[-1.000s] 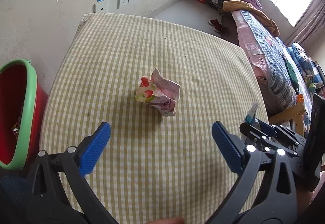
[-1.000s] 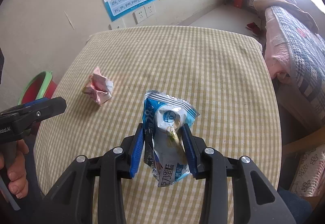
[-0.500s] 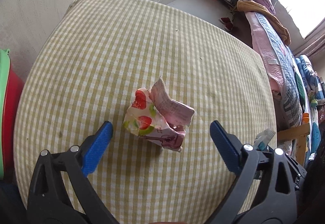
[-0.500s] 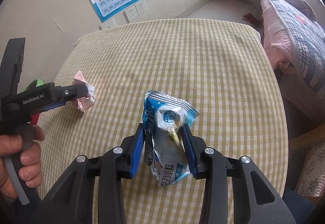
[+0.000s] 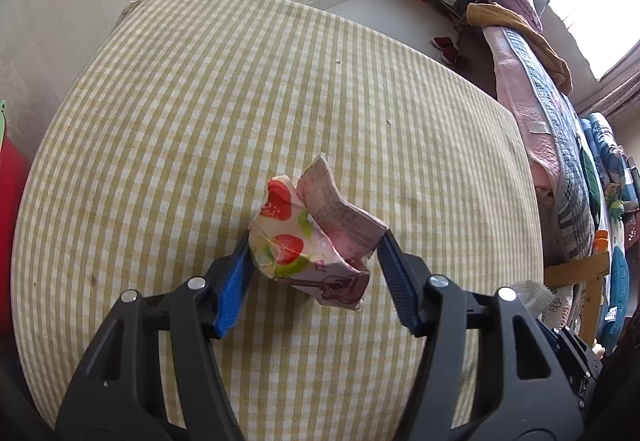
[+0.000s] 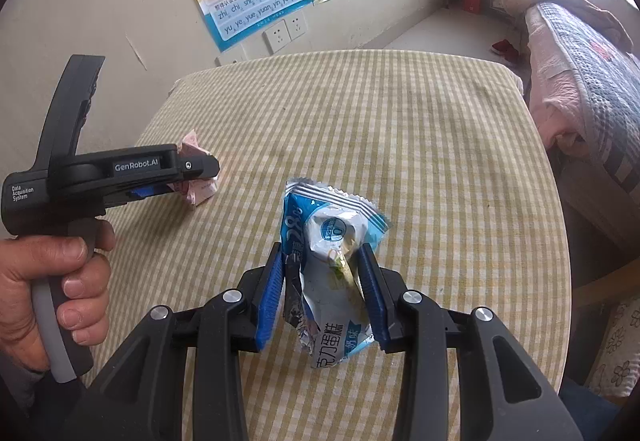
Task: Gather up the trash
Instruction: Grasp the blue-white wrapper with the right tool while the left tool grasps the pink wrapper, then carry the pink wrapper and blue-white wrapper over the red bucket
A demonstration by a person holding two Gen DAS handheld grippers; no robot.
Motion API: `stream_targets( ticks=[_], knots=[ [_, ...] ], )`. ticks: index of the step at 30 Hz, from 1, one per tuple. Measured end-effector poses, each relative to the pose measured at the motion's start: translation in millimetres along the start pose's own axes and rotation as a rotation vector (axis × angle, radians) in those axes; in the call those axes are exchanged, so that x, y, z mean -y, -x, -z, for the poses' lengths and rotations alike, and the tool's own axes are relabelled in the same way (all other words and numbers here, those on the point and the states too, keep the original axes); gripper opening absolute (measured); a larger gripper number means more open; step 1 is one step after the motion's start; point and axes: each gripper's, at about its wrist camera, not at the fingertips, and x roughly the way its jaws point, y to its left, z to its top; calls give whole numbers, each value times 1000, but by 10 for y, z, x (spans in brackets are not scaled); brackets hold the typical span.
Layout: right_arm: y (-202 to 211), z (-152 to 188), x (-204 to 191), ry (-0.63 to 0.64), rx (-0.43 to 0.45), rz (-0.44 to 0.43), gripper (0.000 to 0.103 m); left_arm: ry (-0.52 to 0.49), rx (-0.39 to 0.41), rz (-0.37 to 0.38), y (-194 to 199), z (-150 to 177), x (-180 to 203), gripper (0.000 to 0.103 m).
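Left wrist view: left gripper (image 5: 314, 253) had just been closing on the crumpled strawberry carton (image 5: 310, 241), which lay on the checked tablecloth (image 5: 200, 101); both pads touched its sides, so likely squeezing for a lift. Right gripper (image 6: 320, 273) was clamped on the blue snack wrapper (image 6: 332, 261), held clear above the cloth, probably parked until both could be binned.

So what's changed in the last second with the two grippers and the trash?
The left gripper came down around the strawberry carton; its jaws have just been closing, and now the pads touch both sides. The right gripper stayed clamped on the blue wrapper. The carton hasn't left the table.
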Motion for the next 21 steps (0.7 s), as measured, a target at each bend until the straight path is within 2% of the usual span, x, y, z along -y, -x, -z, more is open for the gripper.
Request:
stream_targets(
  ticks=[13, 21],
  knots=[
    [105, 7, -82, 37, 45, 36, 37, -127, 38, -22, 409, 171, 98, 58],
    [149, 100, -284, 98, 35, 69, 37, -118, 76, -18, 739, 427, 1, 58]
  ],
)
